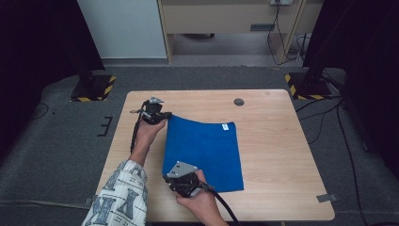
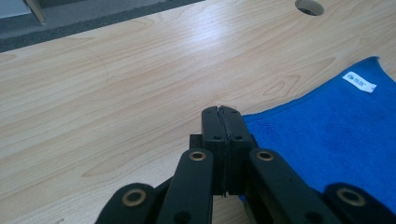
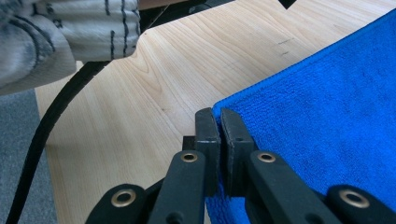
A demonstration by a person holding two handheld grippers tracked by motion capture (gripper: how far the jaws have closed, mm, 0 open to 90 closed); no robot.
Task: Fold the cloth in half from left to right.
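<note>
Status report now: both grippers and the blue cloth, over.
Left gripper shut on blue cloth far corner. Right gripper shut on near corner. Table around cloth bare, nothing in the way.

High view looked forward and down from above the person's side; whole wooden table [image 1: 273,155] framed, floor and cabinets beyond. Left gripper view rode close behind its closed jaws, low over the tabletop, facing the blue towel [image 2: 336,135] and its white label [image 2: 359,82]. Right gripper view sat equally close, at another towel corner. All three shared towel and tabletop.
</note>
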